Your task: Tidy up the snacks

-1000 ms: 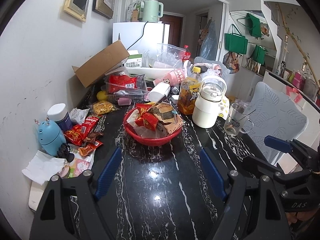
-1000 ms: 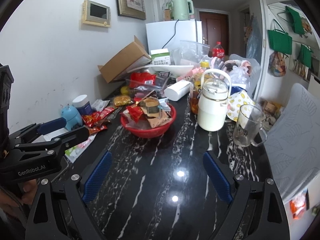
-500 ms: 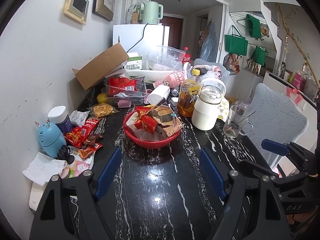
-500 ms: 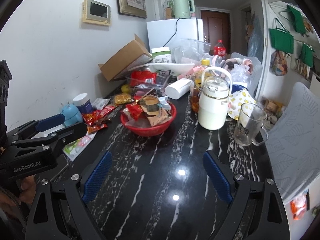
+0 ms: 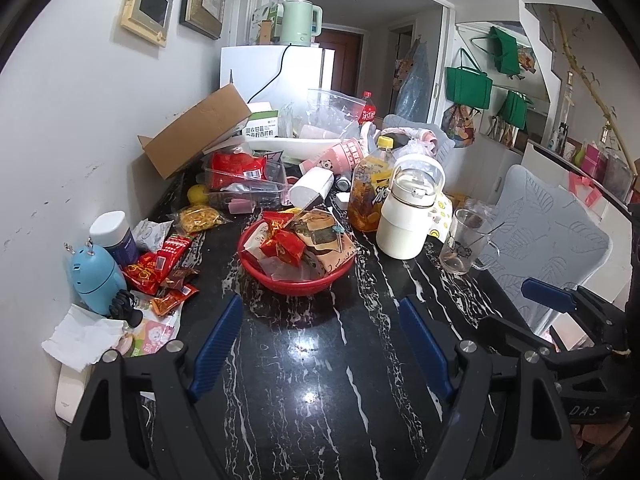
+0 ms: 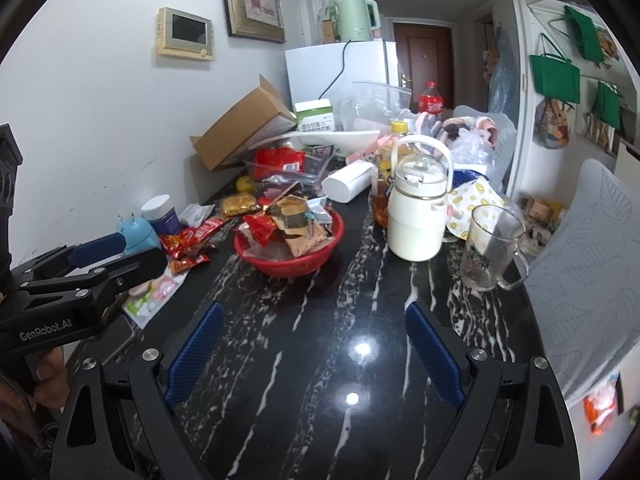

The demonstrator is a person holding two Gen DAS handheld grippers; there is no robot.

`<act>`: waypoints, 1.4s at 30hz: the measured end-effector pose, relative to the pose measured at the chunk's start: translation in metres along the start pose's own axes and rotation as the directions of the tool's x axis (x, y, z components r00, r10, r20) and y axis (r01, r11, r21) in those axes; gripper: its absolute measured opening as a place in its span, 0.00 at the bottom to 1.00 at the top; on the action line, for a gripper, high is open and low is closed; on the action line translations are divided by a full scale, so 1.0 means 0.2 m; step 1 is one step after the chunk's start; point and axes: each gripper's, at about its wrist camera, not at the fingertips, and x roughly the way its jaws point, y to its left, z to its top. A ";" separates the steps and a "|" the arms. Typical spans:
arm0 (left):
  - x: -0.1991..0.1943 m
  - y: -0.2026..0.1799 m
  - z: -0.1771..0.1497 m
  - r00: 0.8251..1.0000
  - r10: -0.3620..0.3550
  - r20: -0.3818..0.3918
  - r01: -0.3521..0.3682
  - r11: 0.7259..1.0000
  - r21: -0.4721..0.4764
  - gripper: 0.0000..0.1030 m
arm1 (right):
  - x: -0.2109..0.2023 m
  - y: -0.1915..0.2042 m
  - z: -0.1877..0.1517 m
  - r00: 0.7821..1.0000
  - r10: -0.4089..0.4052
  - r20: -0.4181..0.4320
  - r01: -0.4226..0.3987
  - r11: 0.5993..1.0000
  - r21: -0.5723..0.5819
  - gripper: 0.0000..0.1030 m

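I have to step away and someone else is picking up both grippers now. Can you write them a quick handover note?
Left gripper: open, empty, over bare table.
Right gripper: open, empty, also short of the snacks.
Red basket sits mid-table, already piled with snack packets.
Loose red packets lie on the table left of the basket, by the blue gadget; a yellow packet lies behind them.
White jug and glass mug stand right of the basket.
Done: some snacks are in the basket.
Left: likely gather the loose packets into it.
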 end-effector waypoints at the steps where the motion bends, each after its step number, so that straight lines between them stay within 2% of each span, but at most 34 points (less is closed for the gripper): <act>1: 0.00 0.00 0.00 1.000 0.001 -0.005 -0.001 1.000 0.002 0.78 | 0.00 0.00 0.00 1.000 0.000 0.002 0.000 1.000 0.002 0.90; 15: 0.02 0.00 0.00 1.000 -0.019 -0.022 0.019 1.000 0.011 0.78 | -0.04 -0.03 0.00 0.999 -0.035 0.001 0.035 0.999 0.026 0.90; 32: 0.00 -0.03 -0.03 0.999 0.035 -0.023 -0.033 0.997 0.068 0.78 | -0.03 -0.04 -0.02 0.999 -0.049 -0.019 0.049 0.998 0.039 0.90; 42: 0.08 -0.01 -0.06 0.998 0.023 -0.065 -0.019 0.999 0.051 0.77 | 0.02 -0.04 -0.03 0.998 -0.049 -0.042 0.050 0.998 0.039 0.90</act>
